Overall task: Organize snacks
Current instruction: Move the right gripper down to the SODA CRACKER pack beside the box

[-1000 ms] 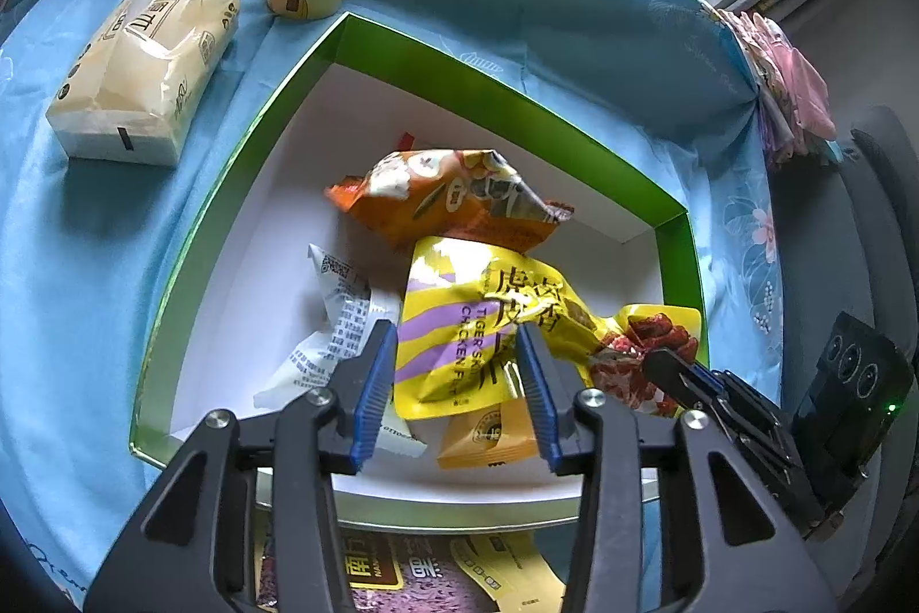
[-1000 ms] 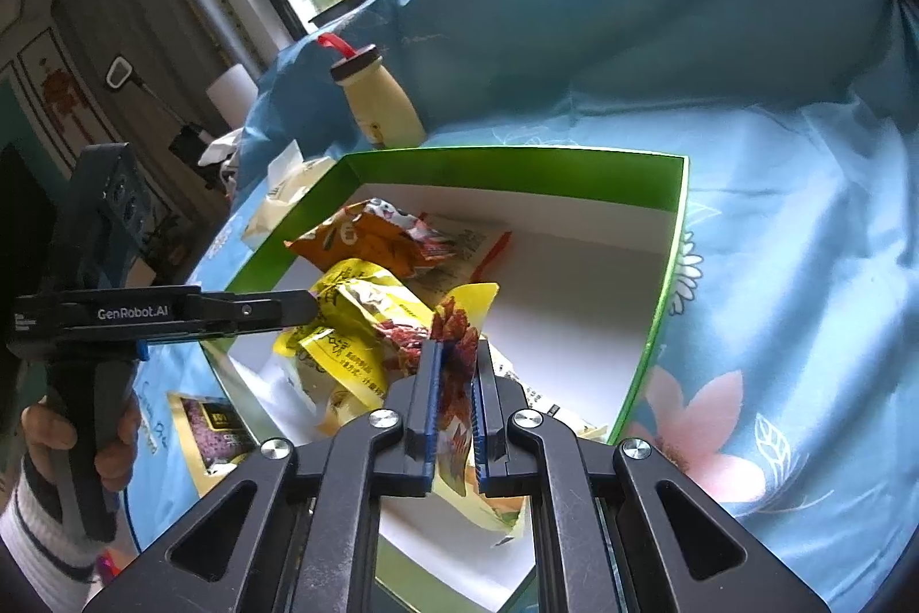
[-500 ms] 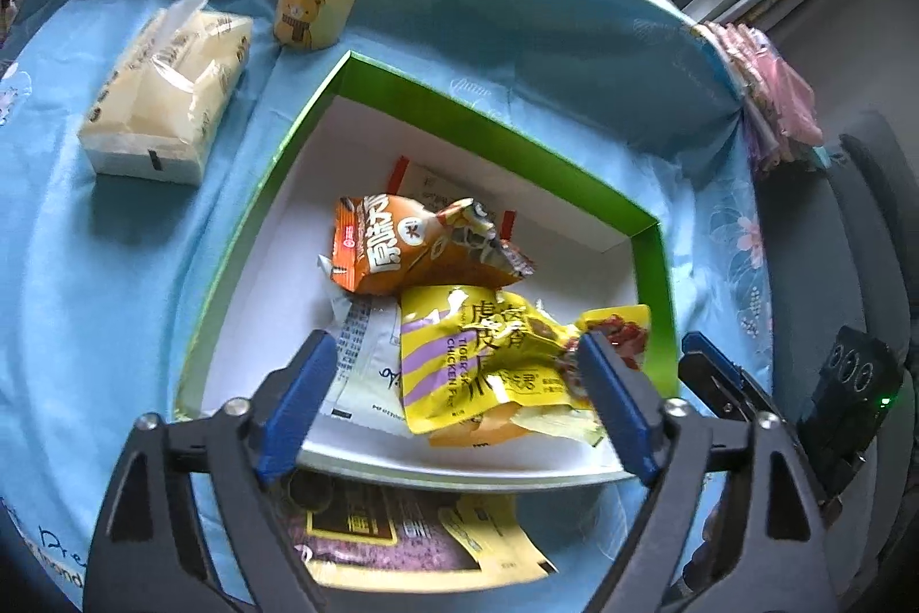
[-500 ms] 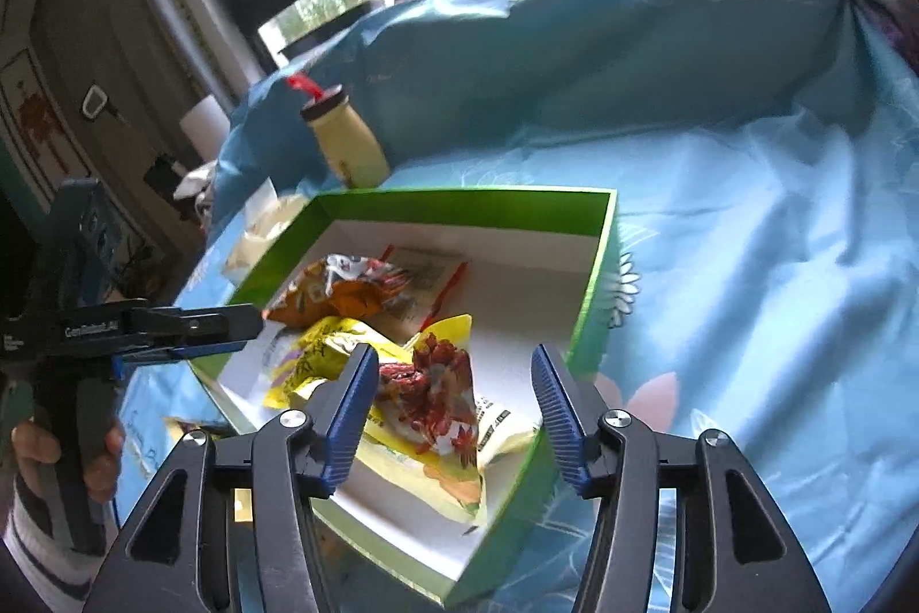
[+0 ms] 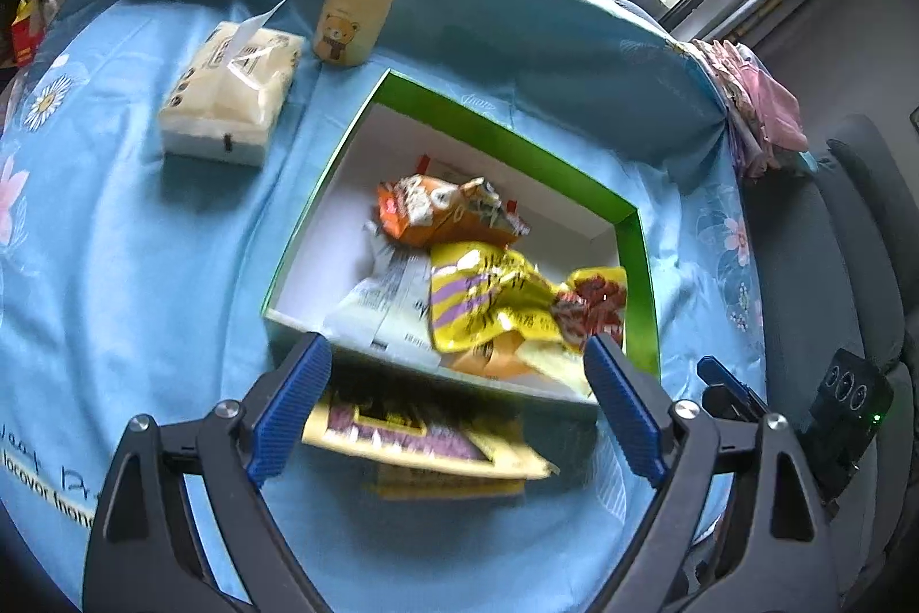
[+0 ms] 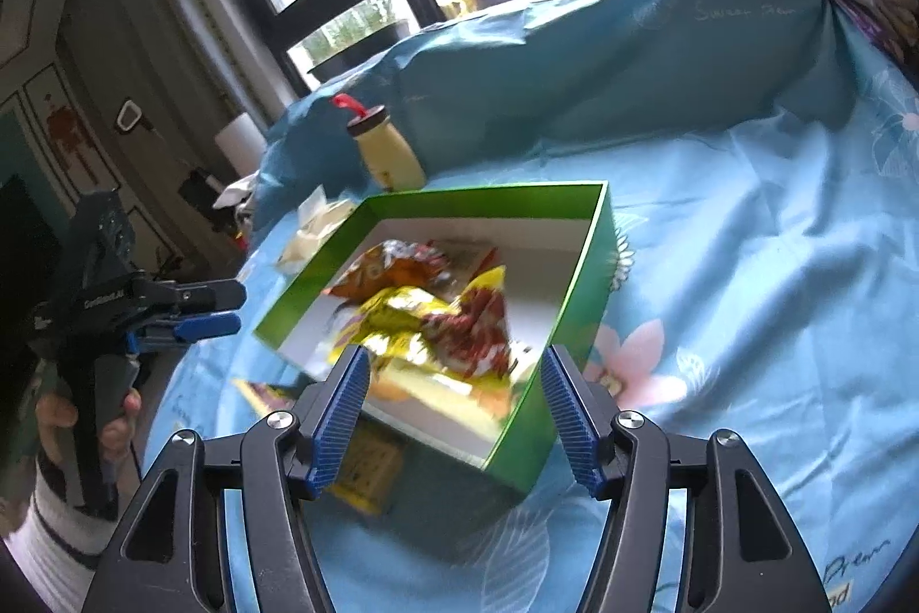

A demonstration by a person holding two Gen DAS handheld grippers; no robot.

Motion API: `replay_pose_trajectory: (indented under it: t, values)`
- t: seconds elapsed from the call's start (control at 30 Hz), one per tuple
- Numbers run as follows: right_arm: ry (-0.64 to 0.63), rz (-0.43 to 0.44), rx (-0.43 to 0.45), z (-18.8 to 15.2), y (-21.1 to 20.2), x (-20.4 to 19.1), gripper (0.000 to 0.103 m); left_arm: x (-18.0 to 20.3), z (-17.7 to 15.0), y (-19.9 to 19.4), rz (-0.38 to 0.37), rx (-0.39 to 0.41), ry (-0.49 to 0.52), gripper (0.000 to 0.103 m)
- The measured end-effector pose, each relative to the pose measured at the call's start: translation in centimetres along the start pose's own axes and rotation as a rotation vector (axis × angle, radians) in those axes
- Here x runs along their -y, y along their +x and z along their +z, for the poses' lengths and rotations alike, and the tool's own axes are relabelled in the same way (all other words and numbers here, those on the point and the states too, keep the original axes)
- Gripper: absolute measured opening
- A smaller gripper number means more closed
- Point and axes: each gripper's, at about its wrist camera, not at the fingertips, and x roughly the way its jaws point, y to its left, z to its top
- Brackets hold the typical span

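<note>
Above the green box [image 5: 626, 216], both grippers hang with jaws apart and nothing in them

On the blue flowered cloth [image 5: 132, 234] the left gripper [image 5: 454, 406] has its blue pads spread wide and opening further, with only air between them (the box's near wall and a purple-and-yellow packet [image 5: 413, 440] outside it show through the gap); the right gripper [image 6: 451, 412] is opening too, its pads bare and clear of the box's near corner, gripping nothing. The snacks lie inside the box: an orange packet [image 5: 442, 211] toward the far wall, a yellow packet [image 5: 482, 297] with a red-printed end [image 5: 597, 303] toward the near right corner, white wrappers [image 5: 390, 291] beneath. A tissue pack [image 5: 230, 96] and a bear bottle [image 5: 356, 10] stand beyond the far left corner, apart from the box. Open cloth lies left and right of it
</note>
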Motion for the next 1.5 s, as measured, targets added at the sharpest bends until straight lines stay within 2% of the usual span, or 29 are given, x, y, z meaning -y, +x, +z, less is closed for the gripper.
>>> replay_pose_trajectory:
  t: [0.03,0.07,0.23,0.37,0.63,0.7,0.83,1.0,1.17,1.5]
  values:
    - [-0.010,0.008,-0.007,-0.3,-0.1,-0.4,0.063,-0.2,-0.3,-0.1,0.000,0.000,-0.005,0.095]
    - [-0.018,0.012,-0.011,-0.6,-0.2,-0.7,0.063,-0.4,-0.6,-0.3,0.000,-0.002,-0.009,0.103]
    - [-0.067,0.016,-0.032,-1.9,-0.3,-2.5,0.063,-1.4,-2.5,-1.3,-0.005,0.006,-0.035,0.102]
    - [-0.096,0.019,-0.068,-3.2,0.2,-3.6,0.063,-2.2,-4.0,-1.6,0.019,0.007,-0.042,0.102]
    - [-0.099,0.027,-0.165,-6.1,2.1,-4.5,0.063,-4.5,-7.0,-0.2,0.015,-0.053,-0.096,0.102]
    - [-0.103,0.018,-0.187,-6.9,2.6,-4.6,0.063,-4.5,-7.5,0.1,0.012,-0.064,-0.076,0.102]
    - [-0.113,0.009,-0.209,-7.6,3.3,-4.8,0.063,-3.7,-8.8,1.0,0.075,-0.055,0.015,0.102]
    - [-0.155,-0.004,-0.241,-8.6,4.6,-5.6,0.063,-3.3,-9.7,2.5,0.109,-0.050,0.082,0.102]
    - [-0.194,-0.022,-0.254,-9.1,6.1,-6.3,0.063,-3.4,-9.5,3.9,0.116,-0.058,0.112,0.102]
    - [-0.266,-0.039,-0.270,-9.1,8.8,-8.0,0.063,-2.7,-8.8,5.6,0.071,-0.065,0.162,0.102]
